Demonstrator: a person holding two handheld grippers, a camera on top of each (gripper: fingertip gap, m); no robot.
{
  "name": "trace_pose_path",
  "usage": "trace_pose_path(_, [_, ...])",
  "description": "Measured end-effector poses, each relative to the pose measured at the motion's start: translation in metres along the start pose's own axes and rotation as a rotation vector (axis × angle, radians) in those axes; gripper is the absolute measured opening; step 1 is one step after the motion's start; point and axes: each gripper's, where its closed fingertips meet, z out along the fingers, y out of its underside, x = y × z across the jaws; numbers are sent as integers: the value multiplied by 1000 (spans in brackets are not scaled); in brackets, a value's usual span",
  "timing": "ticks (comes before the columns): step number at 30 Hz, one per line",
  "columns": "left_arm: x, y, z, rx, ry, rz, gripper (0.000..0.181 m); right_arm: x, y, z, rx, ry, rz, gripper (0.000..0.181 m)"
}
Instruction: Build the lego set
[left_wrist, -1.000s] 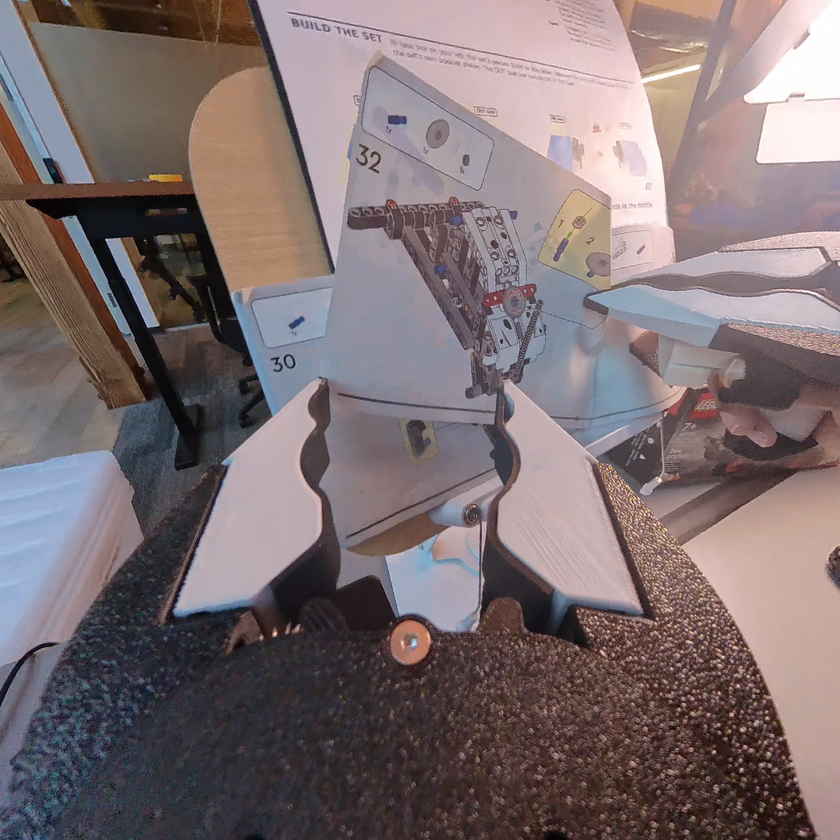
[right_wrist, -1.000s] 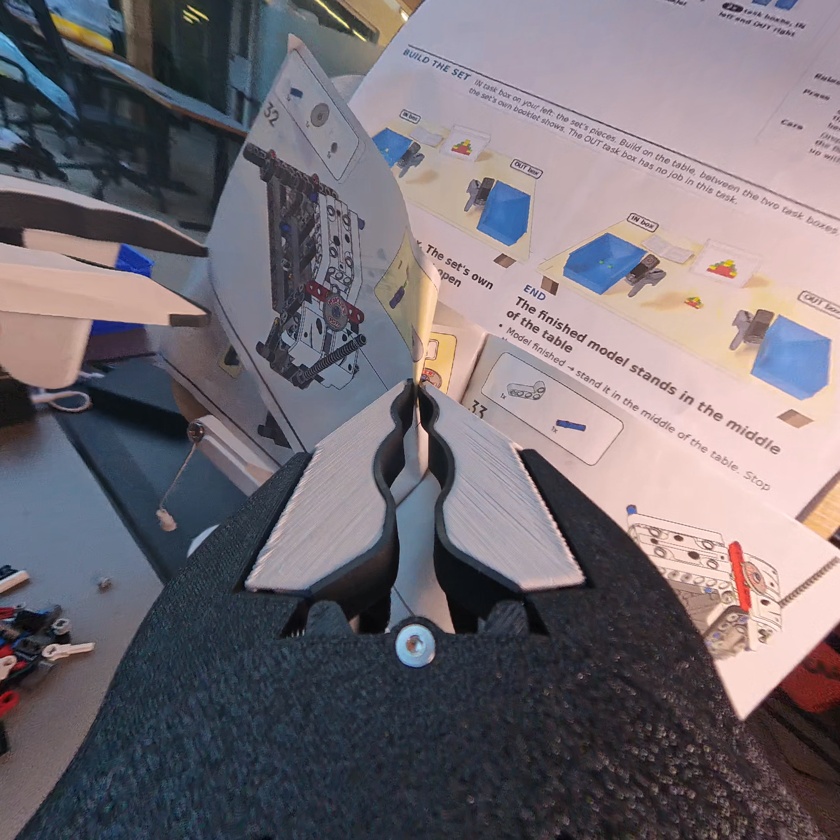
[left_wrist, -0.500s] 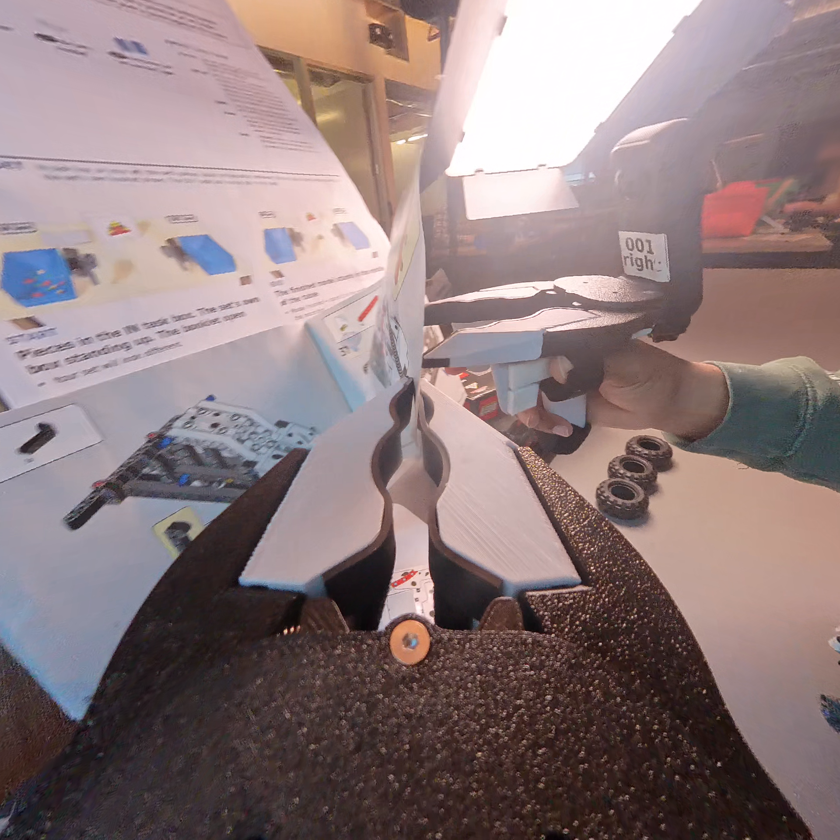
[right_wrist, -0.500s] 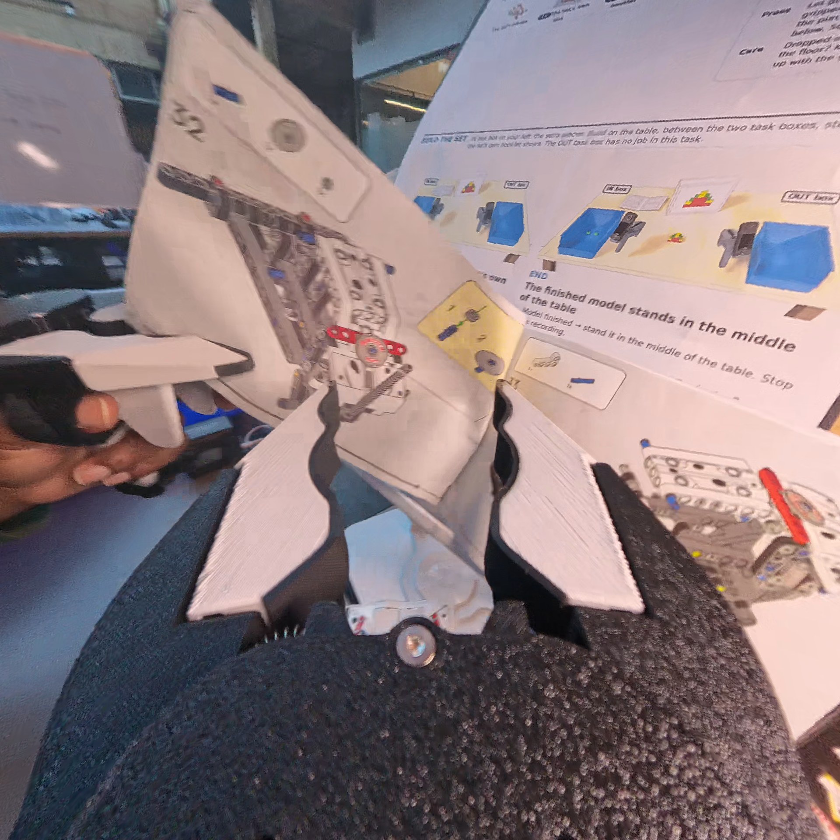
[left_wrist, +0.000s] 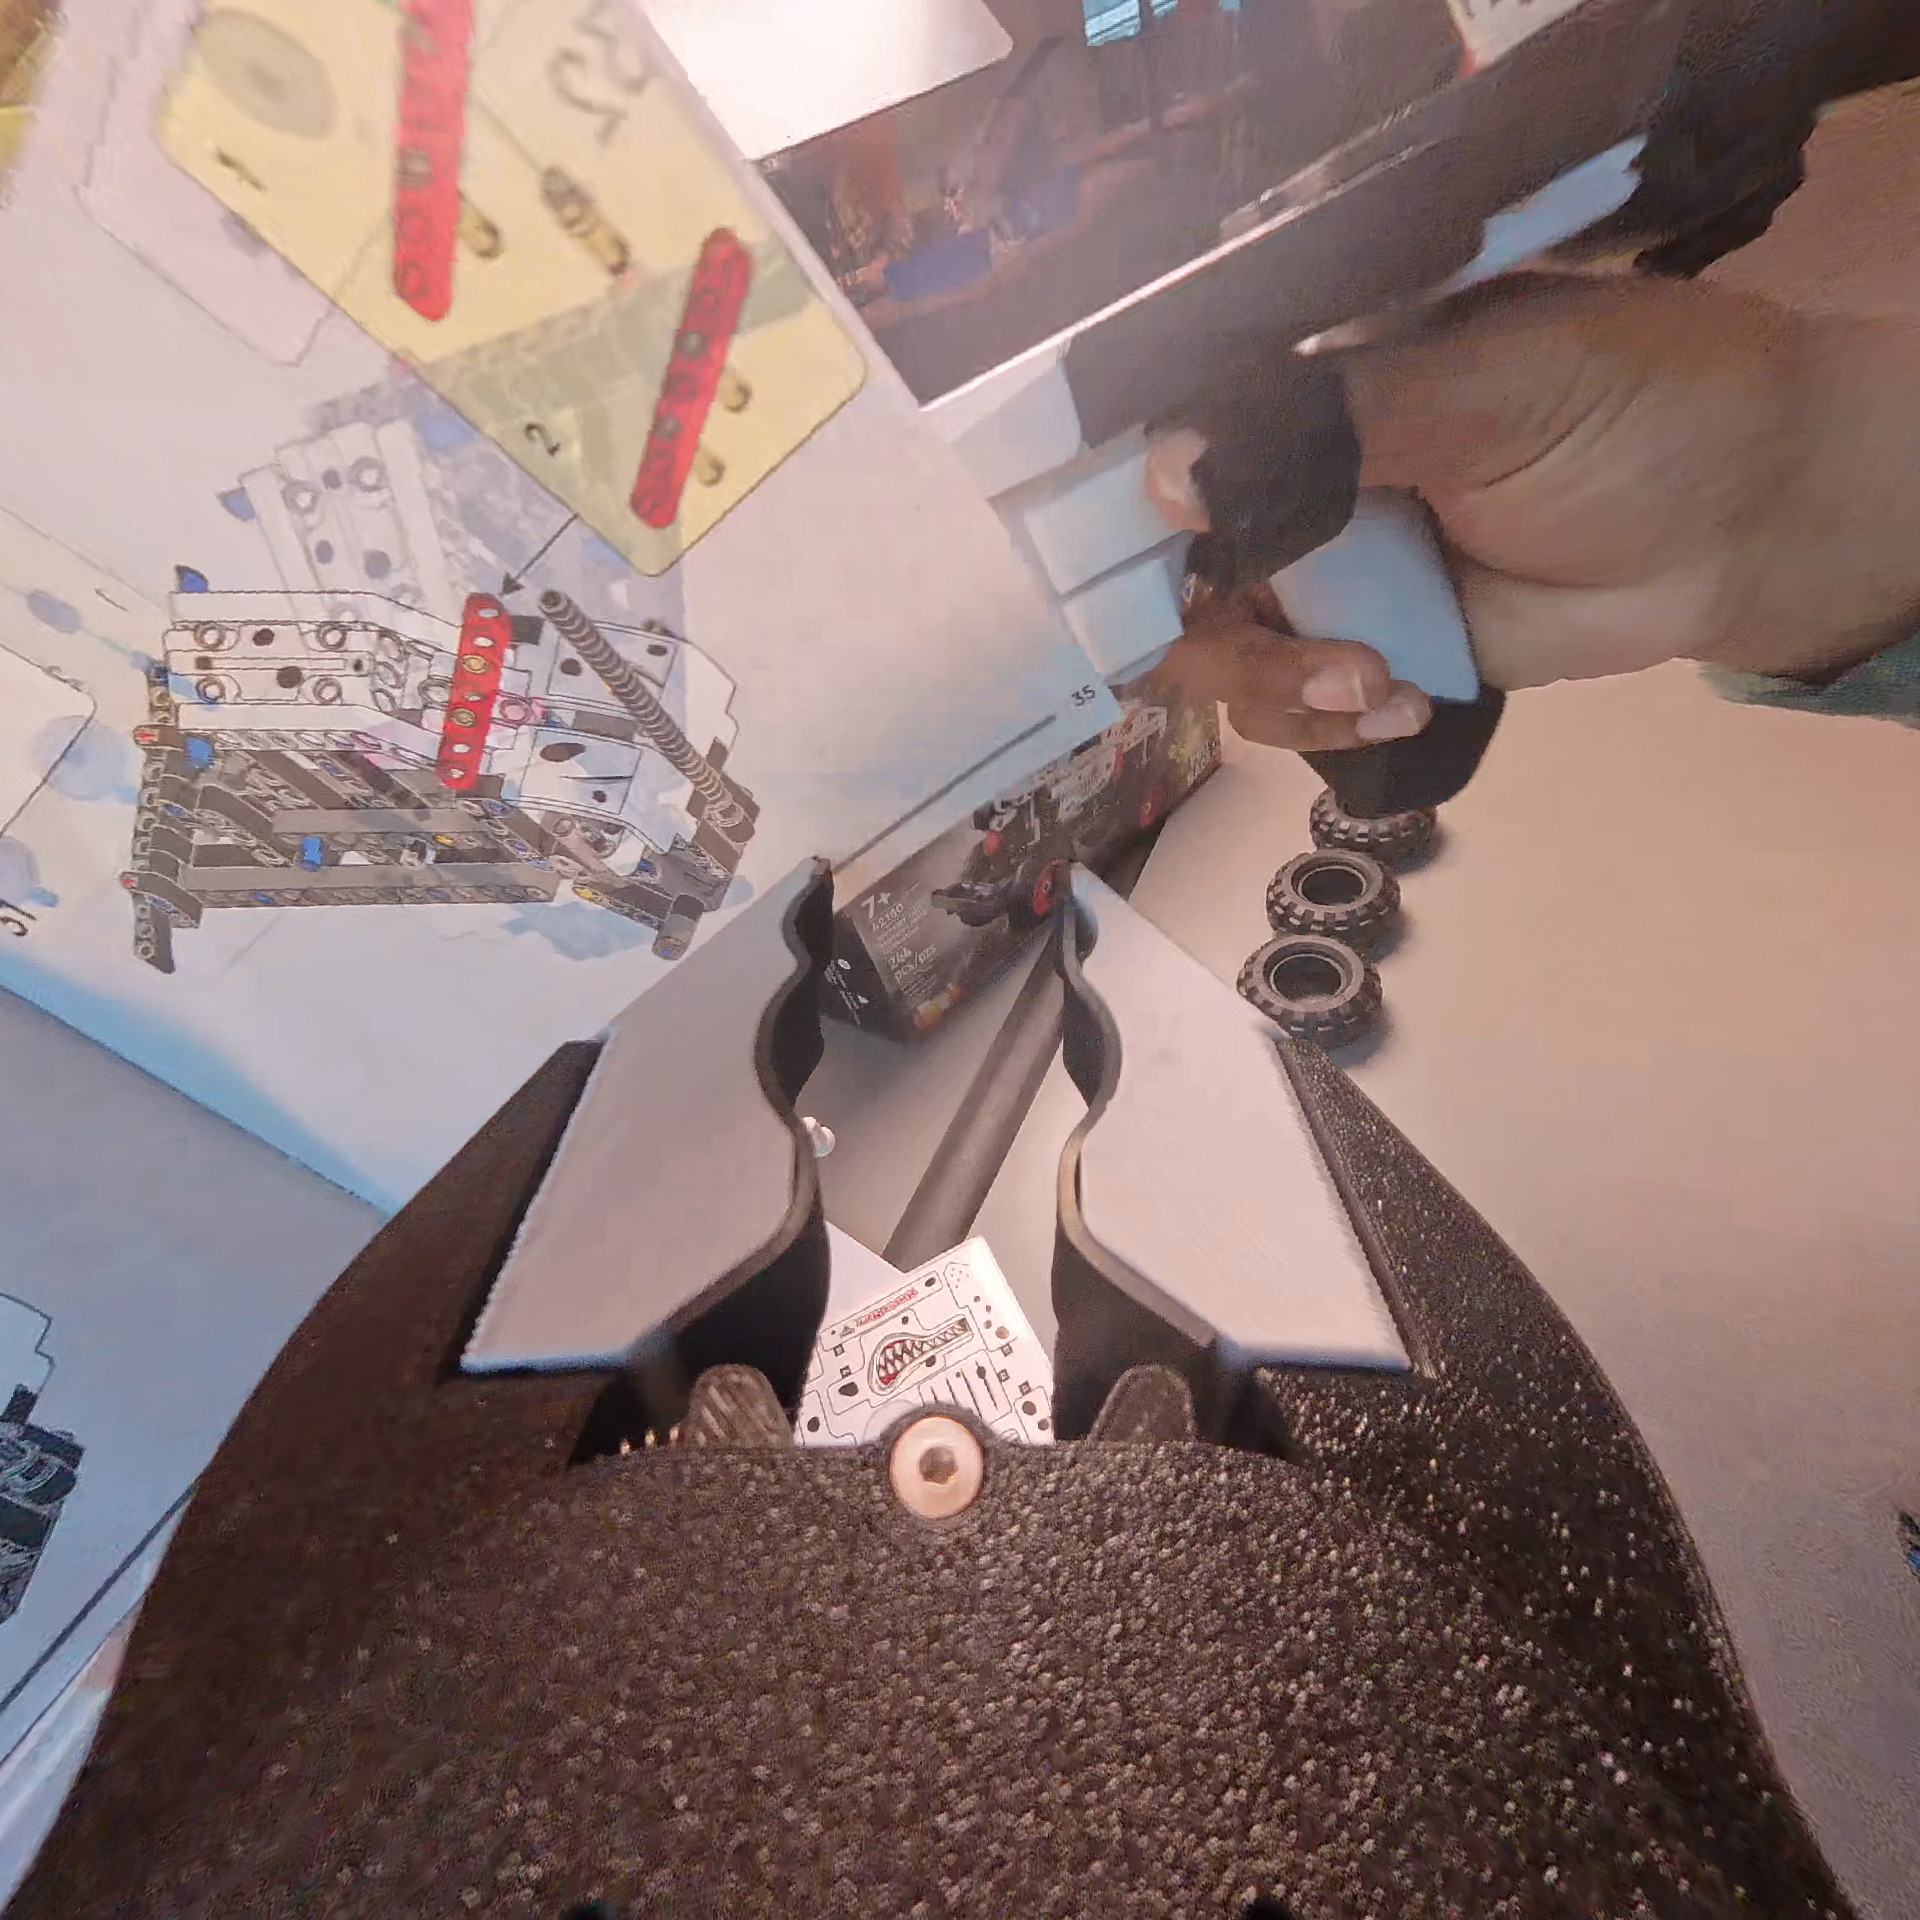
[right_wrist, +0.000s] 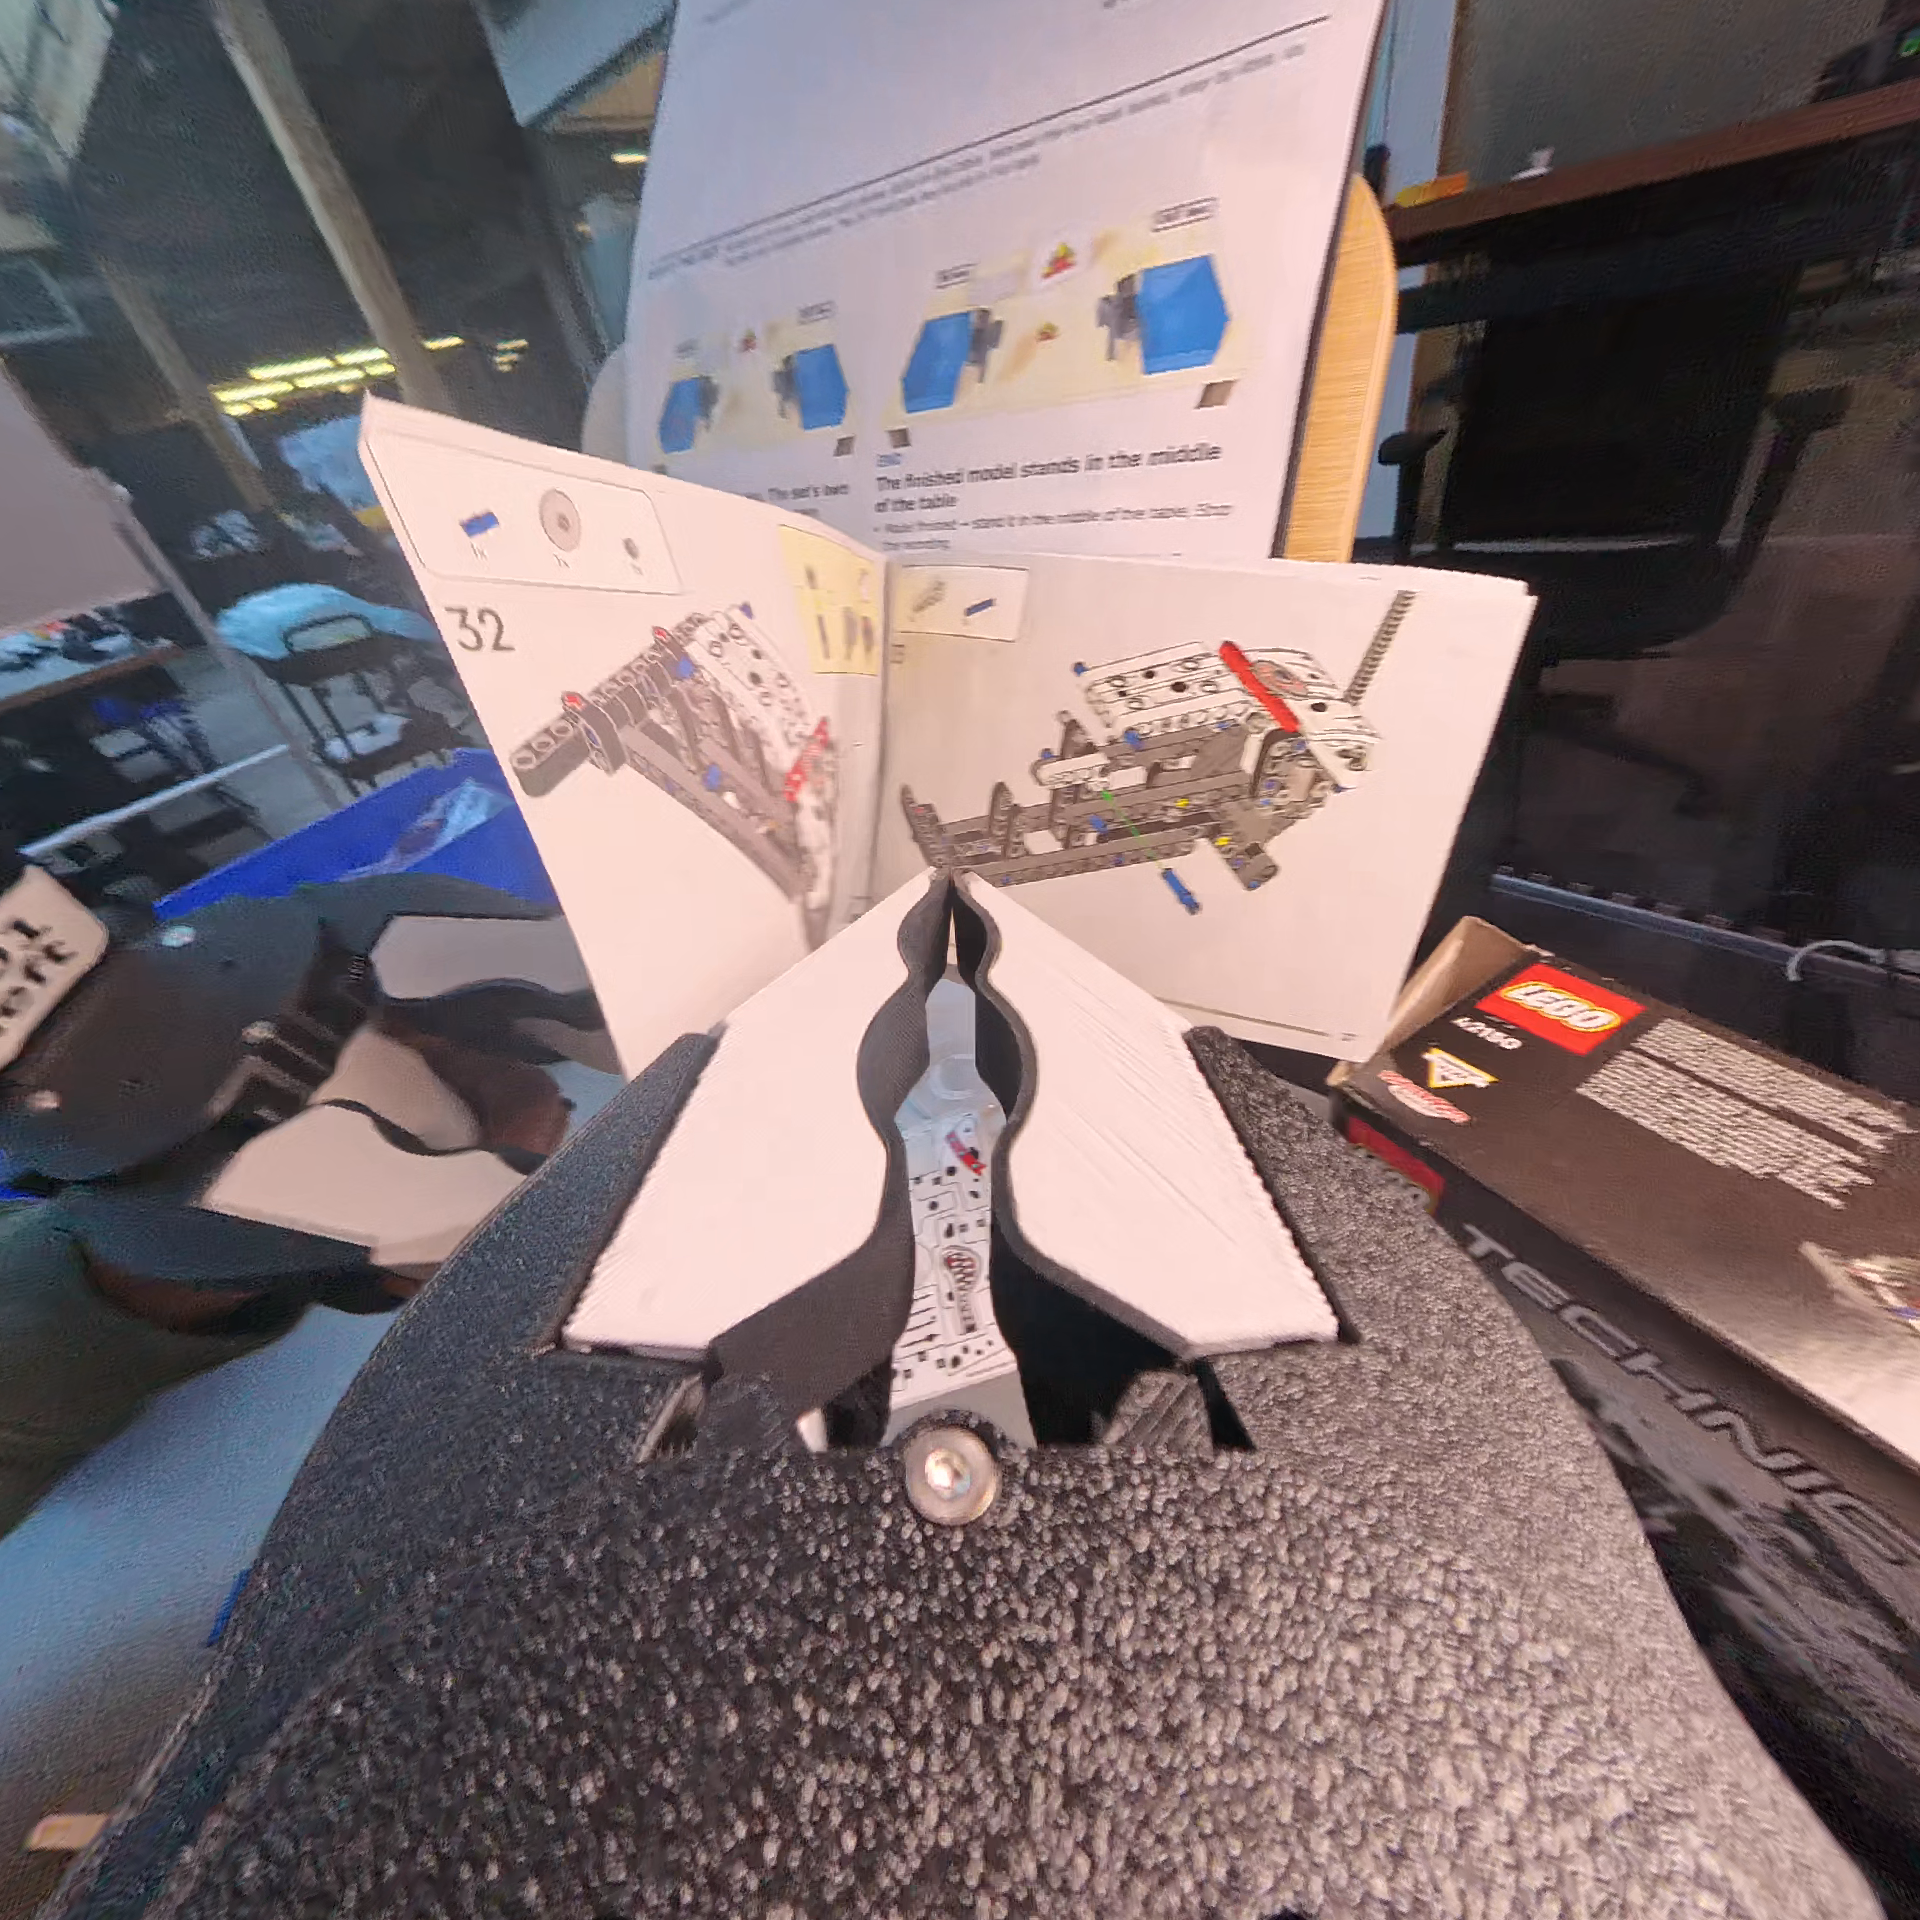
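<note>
set box cut off at right edge, booklet blurred, cropped left

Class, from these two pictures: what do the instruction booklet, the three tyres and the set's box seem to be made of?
Instruction booklet: thin matte paper; its pages curve and crease at the fold. Tyres: probably black rubber, dull, with knobbly tread. Box: likely printed cardboard with a slight sheen; its open flap shows a brown inner side.

The left gripper has its two pale fingers spread apart with a clear gap between the tips, and nothing sits between them. The right gripper has its fingertips pressed together, the wavy inner edges leaving only a narrow slot lower down. A bare hand wraps the right gripper's handle, one finger curled around the trigger.
</note>
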Motion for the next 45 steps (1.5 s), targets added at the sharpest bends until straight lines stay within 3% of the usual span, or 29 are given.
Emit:
trace_pose_path(3, [-22, -1, -15, 27, -22, -97, 42, 23, -2, 3, 18, 10, -4, 1])
trace_pose_path(6, [-61, 7, -29, 1, -142, -180, 32, 19, -8, 2, 46, -88, 65, 36])
trace_pose_path(9, [-78, 12, -35, -23, -177, -209, 30, -3, -10, -5, 79, -285, 192, 72])
trace_pose_path(13, [-81, 19, -23, -65, -195, -182, 27, -34, -1, -18, 80, -514, 272, 94])
trace_pose_path(15, [-76, 20, -12, -85, -176, -160, 28, -44, 11, -11, 29, -505, 213, 89])
trace_pose_path(16, [-72, 21, -5, -101, -155, -152, 29, -39, 17, -2, 9, -432, 156, 70])
trace_pose_path(18, [-71, 25, 3, -132, -144, -146, 33, -10, 20, 11, -8, -224, 81, 3])
trace_pose_path(19, [-73, 25, 3, -131, -154, -148, 33, 8, 15, 13, 12, -134, 73, 0])
trace_pose_path(25, [-125, 41, -22, -180, -367, -195, 29, 91, 31, 38, -97, 146, 32, 1])
trace_pose_path(28, [-152, 60, -34, -267, -479, -149, 12, 107, 41, 56, -150, 238, -41, 22])
trace_pose_path(29, [-160, 62, -39, -274, -519, -116, 0, 108, 42, 60, -155, 258, -65, 22])
trace_pose_path(32, [-167, 67, -48, -287, -539, -82, 0, 107, 34, 63, -133, 316, -148, 21])
trace_pose_path(35, [-177, 69, -63, -295, -612, -49, 0, 103, 31, 63, -136, 317, -155, 42])
trace_pose_path(41, [-186, 78, -94, -300, -680, -64, 0, 101, 28, 55, -124, 337, -195, 43])
trace_pose_path(45, [-184, 82, -99, -277, -669, -93, 0, 42, 7, 45, 26, 197, -290, 34])
